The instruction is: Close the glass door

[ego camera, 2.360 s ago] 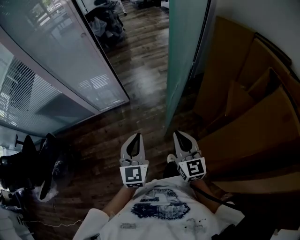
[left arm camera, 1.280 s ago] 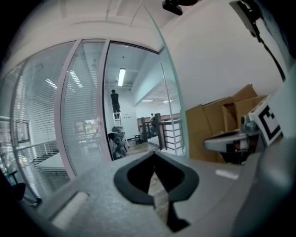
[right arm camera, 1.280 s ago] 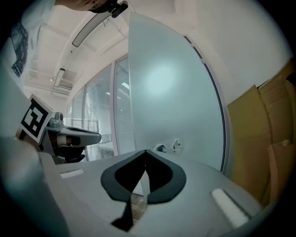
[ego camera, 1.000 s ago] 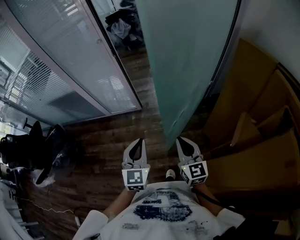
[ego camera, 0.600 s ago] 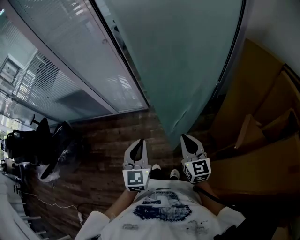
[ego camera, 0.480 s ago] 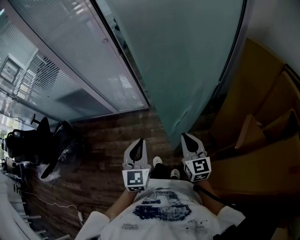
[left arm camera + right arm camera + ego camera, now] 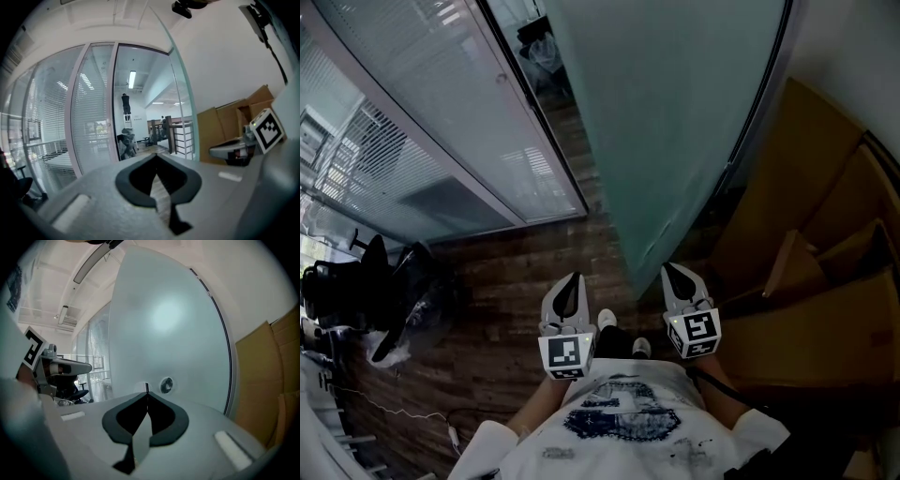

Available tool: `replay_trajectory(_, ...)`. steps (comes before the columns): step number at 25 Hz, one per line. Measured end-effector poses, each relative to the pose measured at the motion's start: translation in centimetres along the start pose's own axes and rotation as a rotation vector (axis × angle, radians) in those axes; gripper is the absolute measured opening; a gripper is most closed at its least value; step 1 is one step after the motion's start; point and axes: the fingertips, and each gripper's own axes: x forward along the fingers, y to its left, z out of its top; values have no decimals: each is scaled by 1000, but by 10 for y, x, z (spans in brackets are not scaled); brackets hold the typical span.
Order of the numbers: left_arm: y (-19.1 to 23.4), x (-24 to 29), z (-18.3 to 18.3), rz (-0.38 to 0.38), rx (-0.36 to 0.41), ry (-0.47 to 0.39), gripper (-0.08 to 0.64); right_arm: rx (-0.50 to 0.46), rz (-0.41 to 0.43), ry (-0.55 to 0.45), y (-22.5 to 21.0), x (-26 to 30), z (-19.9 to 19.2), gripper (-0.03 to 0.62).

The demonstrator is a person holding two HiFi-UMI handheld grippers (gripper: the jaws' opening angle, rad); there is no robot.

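dark wood plank floor (image 7: 525, 272) stretches away to a glass partition with blinds (image 7: 422, 122) on the left, with an office chair (image 7: 356, 291) near its foot and cardboard boxes (image 7: 825, 244) stacked along the white wall on the right. the frosted glass door (image 7: 675, 112) stands ajar in the far middle, its lower corner just beyond the right gripper (image 7: 673, 269). that gripper and the left gripper (image 7: 572, 278) sit side by side near the person's body, each with jaws closed together on nothing.
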Motion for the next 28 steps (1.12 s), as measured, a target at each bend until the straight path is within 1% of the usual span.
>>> replay_trajectory(5, -3, -1, -5, -2, -5, 7, 3, 4, 2, 2, -5, 4, -2, 8)
replay_trajectory(8, -3, 1, -4, -2, -6, 7, 3, 2, 20, -1, -4, 8, 0, 9)
replay_trajectory(9, -3, 2, -3, -2, -5, 4, 3, -3, 27, 1, -3, 10, 0, 27)
replay_trajectory(12, -3, 2, 1, -2, -1, -6, 3, -19, 38, 8, -4, 15, 1, 35)
replay_trajectory(17, -2, 4, 1, 2, -10, -1, 3, -42, 56, 16, -9, 26, 3, 98)
replay_trajectory(22, 0, 9, -3, 4, -12, 5, 2, -70, 60, 28, -18, 41, 0, 115)
replay_trajectory(23, 1, 9, -3, 5, -12, 5, 3, -76, 63, 28, -19, 43, 1, 129)
replay_trajectory(28, 6, 13, -1, 6, -14, 10, 3, -124, 94, 40, -15, 54, 7, 153)
